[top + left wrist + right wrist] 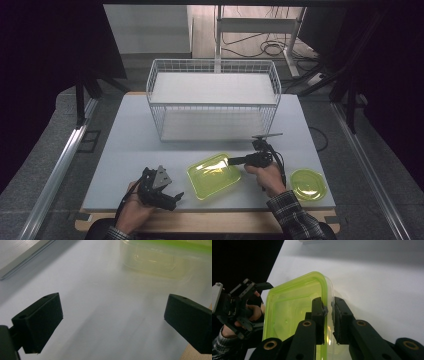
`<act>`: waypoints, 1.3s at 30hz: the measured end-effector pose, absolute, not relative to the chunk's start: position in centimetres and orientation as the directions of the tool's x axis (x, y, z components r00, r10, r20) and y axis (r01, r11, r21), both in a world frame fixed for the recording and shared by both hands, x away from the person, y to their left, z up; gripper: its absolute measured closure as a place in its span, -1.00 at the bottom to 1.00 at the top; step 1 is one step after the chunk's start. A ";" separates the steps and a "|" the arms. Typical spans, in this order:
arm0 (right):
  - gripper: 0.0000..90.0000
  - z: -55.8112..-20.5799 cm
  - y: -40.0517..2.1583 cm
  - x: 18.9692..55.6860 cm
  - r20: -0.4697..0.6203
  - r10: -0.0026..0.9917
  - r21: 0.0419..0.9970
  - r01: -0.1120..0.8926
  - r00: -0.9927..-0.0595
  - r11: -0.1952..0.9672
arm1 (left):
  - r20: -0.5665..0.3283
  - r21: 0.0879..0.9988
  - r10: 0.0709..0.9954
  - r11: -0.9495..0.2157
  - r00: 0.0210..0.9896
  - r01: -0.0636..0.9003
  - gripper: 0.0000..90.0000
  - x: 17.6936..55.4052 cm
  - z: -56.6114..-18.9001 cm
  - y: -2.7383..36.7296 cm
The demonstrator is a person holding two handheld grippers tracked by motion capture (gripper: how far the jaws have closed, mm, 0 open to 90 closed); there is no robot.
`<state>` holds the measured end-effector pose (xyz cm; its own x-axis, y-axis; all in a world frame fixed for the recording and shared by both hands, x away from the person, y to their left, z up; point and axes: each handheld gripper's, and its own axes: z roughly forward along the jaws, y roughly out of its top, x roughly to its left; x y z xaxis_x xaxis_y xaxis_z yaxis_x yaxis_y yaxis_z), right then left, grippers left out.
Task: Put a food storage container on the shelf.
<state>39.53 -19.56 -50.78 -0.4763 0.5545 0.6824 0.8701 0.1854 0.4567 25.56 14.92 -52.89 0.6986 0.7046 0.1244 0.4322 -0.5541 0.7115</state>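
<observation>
Right gripper view: right gripper [329, 312] pinches the right rim of a yellow-green plastic container [294, 312], near centre of the table [125, 150]. Likely light, thin-walled, slippery; the rim is the sensible hold. Left gripper [167, 197] idle at near left, jaws wide apart, nothing between.

translucent yellow-green rectangular container [214, 175], open top up, flat on table, near front edge.

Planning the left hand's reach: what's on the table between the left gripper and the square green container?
Nothing: in the left gripper view, bare white table runs from the left gripper to the container.
</observation>
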 end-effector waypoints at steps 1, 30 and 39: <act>0.79 -50.7 -19.6 39.5 0.681 0.557 0.458 0.870 -0.475 0.182 | 0.123 0.712 0.705 -0.553 0.699 0.432 -0.96 25.6 -52.9 14.9; 0.79 -43.0 -20.3 40.5 0.692 0.522 0.571 0.820 -0.499 0.026 | 0.081 0.751 0.766 -0.468 0.638 0.467 -0.93 26.2 -52.3 17.0; 0.79 -40.9 -20.0 40.7 0.689 0.514 0.601 0.799 -0.510 -0.012 | 0.093 0.734 0.753 -0.494 0.652 0.466 -0.93 26.1 -52.5 16.6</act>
<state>40.66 -20.00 -40.92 -0.5104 0.5142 0.6892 0.7994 -0.0116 0.6007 26.13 16.64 -52.51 0.6518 0.7527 0.0926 0.4661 -0.4939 0.7340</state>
